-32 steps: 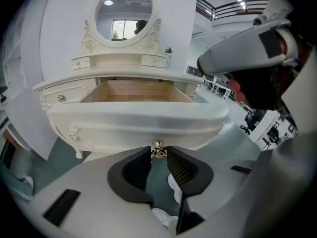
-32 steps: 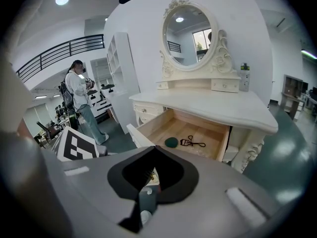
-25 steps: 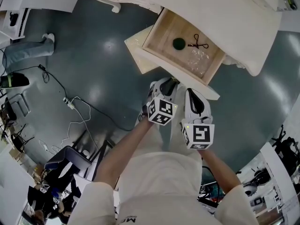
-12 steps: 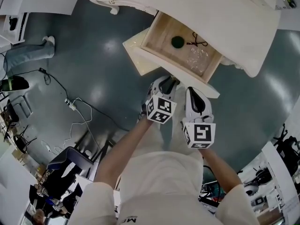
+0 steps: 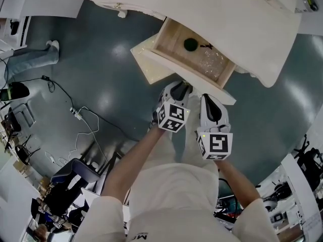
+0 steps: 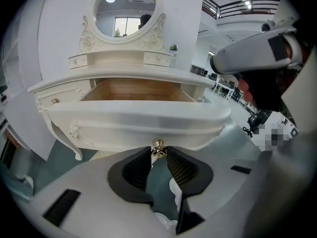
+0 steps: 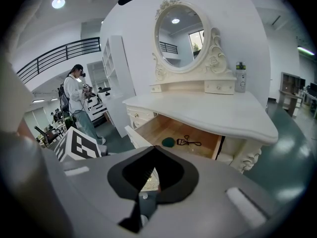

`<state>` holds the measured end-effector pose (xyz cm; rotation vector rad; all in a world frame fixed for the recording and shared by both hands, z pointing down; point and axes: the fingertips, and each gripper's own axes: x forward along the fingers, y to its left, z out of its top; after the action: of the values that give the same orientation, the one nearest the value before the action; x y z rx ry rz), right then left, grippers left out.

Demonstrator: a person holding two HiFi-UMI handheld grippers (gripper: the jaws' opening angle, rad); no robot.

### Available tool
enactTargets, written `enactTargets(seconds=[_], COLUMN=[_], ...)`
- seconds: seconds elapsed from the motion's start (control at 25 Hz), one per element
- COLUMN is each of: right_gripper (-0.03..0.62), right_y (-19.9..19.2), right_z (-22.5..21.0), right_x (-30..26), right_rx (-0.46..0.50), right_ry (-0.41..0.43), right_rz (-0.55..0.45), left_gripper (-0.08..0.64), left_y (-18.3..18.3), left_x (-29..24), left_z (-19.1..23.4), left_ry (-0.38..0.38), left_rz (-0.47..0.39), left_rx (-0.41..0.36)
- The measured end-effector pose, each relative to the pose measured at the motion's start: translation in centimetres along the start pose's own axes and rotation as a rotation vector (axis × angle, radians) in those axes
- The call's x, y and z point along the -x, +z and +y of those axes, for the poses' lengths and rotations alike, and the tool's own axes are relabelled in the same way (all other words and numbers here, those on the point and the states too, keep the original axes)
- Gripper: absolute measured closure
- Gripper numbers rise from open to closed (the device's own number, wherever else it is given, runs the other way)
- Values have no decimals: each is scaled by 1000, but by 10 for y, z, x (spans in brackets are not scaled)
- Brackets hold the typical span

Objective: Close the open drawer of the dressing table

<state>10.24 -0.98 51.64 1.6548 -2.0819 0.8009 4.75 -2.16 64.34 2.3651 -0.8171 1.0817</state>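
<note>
The white dressing table has its wooden drawer partly out. Inside lie a green round pad, a black eyelash curler and a clear plastic bag. My left gripper stands at the white drawer front, its jaws closed on the brass drawer knob. My right gripper is beside it at the same front, to the right, jaws shut with nothing held. In the head view both grippers, left and right, touch the front's lower edge.
An oval mirror and a bottle stand on the table. Cables and a power strip lie on the grey floor at left, near a chair. A person stands by shelves at the left.
The drawer has slid further in under the table top, and the curler is now partly covered. Both grippers moved with the drawer front towards the table.
</note>
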Motion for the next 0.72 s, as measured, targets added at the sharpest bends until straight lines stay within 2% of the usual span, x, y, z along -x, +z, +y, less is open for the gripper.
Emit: enactTargets(seconds=[0.72], right_gripper=[591], right_y=[16], right_z=[-27], right_x=[-10], right_rx=[1], right_ry=[9], right_rz=[3], left_gripper=[459], left_y=[29], left_x=[-21], left_z=[8], left_ry=[18], left_rz=[1], left_rx=[22])
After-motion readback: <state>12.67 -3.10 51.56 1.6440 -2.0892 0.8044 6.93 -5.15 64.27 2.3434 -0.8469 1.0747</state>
